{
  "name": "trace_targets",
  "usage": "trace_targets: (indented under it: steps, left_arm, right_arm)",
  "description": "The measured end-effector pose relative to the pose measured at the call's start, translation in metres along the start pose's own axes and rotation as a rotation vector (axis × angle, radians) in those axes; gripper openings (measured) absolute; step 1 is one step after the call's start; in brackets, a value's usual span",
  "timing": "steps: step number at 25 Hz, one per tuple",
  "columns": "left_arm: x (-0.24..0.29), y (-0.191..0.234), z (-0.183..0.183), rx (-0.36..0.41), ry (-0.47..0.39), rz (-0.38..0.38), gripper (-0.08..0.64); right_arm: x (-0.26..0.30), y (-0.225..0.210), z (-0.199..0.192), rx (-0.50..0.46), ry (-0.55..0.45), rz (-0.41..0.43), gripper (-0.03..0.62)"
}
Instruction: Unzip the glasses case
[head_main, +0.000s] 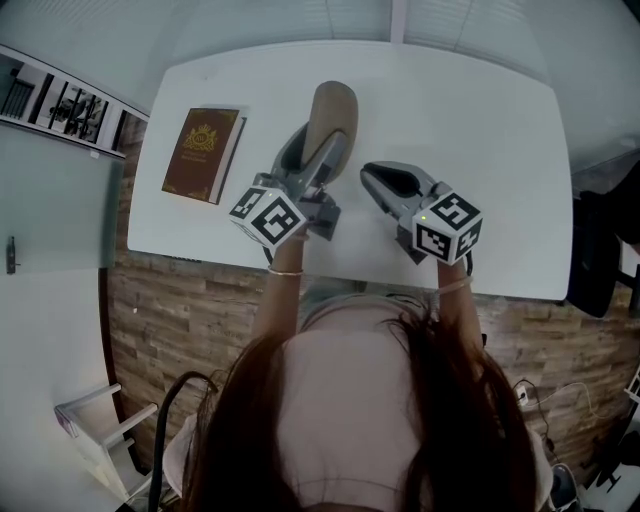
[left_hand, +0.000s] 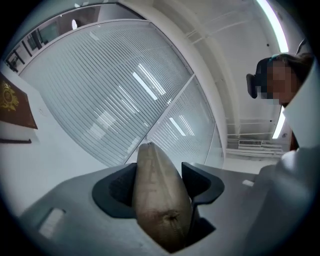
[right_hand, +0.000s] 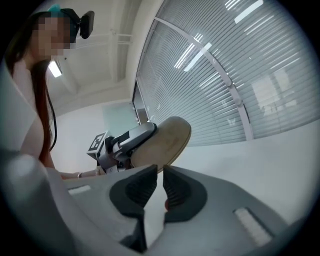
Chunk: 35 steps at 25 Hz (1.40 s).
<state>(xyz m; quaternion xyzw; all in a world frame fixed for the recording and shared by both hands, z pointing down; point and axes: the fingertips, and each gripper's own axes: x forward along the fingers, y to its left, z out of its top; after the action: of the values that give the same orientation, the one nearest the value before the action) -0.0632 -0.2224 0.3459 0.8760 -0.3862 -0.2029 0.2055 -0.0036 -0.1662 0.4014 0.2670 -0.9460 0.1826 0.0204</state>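
The tan glasses case (head_main: 335, 110) sticks out of my left gripper (head_main: 318, 160), which is shut on its near end, with the far end pointing away over the white table (head_main: 480, 150). In the left gripper view the case (left_hand: 157, 190) fills the space between the two dark pads, narrow edge up. My right gripper (head_main: 372, 180) hovers to the right of the case, apart from it. Its jaws are all but closed, only a thin slit shows, and nothing is between them (right_hand: 156, 172). In the right gripper view the case (right_hand: 167, 140) is raised above the table.
A brown book with a gold emblem (head_main: 203, 153) lies at the table's left side. The table's near edge runs just under both hands. A dark chair (head_main: 595, 250) stands off the right end. A white stool (head_main: 95, 420) sits on the floor at lower left.
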Motion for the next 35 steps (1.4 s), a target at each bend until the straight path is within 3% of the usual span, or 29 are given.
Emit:
trace_targets:
  steps: [7,18,27,35]
  left_arm:
    - [-0.003,-0.023,-0.007,0.105,0.028,0.026,0.289]
    - [-0.003,-0.046,-0.023,0.176,0.048,0.058,0.29]
    - [-0.004,-0.059,-0.034,0.297,0.08,0.119,0.29]
    - [-0.007,-0.061,-0.036,0.352,0.106,0.136,0.29]
  right_arm:
    - [-0.028,-0.006,0.014,-0.056,-0.06,-0.053,0.037]
    - [-0.064,-0.019,0.014,-0.134,-0.096,-0.134,0.012]
    - [-0.095,-0.034,0.027,-0.178,-0.158,-0.265,0.003]
    - [-0.106,-0.035,0.031,-0.216,-0.17,-0.346,0.003]
